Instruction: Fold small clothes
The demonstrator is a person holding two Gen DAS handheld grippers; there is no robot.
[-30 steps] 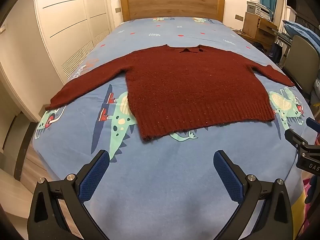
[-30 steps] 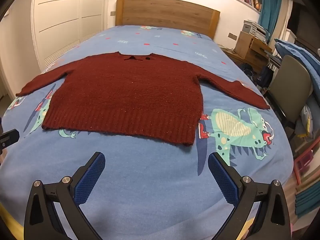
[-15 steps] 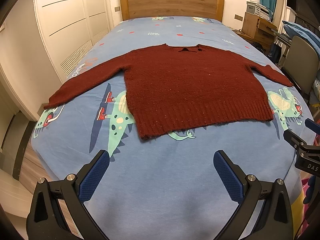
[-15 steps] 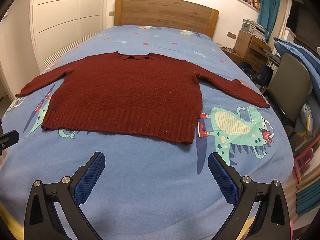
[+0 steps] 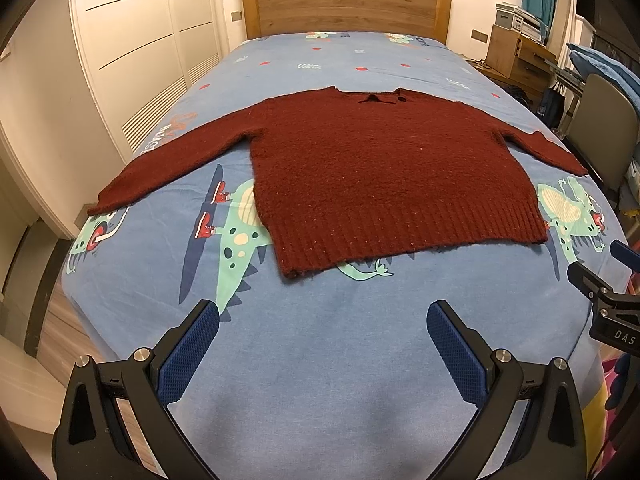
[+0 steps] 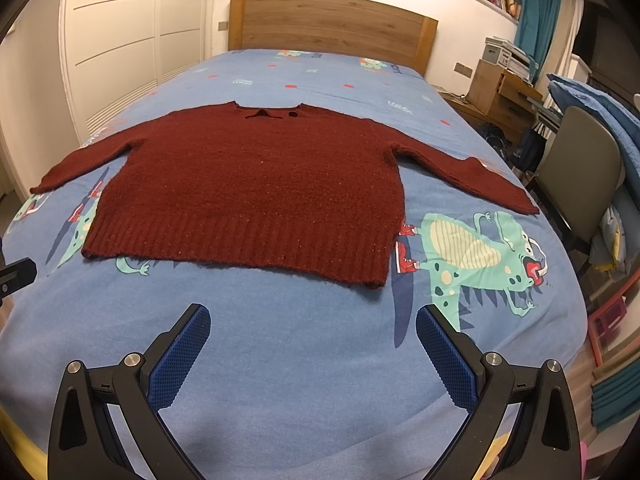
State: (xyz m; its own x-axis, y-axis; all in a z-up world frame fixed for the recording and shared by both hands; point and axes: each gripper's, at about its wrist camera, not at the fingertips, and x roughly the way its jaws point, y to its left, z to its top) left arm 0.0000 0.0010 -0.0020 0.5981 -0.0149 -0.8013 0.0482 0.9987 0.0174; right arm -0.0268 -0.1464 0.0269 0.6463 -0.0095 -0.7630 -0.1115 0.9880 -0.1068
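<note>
A dark red knitted sweater (image 5: pixel 372 176) lies flat on the blue dinosaur-print bed cover (image 5: pixel 320 360), sleeves spread to both sides, ribbed hem toward me. It also shows in the right wrist view (image 6: pixel 256 192). My left gripper (image 5: pixel 320 320) is open and empty, held above the bed's near end, short of the hem's left corner. My right gripper (image 6: pixel 312 320) is open and empty, short of the hem's right part. The right gripper's body shows at the right edge of the left wrist view (image 5: pixel 608 304).
A wooden headboard (image 5: pixel 344 4) stands at the far end. White wardrobe doors (image 5: pixel 132 52) run along the left. A grey chair (image 6: pixel 576 184), a wooden desk (image 6: pixel 500 96) and blue bedding (image 6: pixel 600 108) stand on the right. The bed's left edge drops to wooden floor (image 5: pixel 60 320).
Both grippers have drifted slightly back and up from the sweater; the sweater has not moved. Both stay open.
</note>
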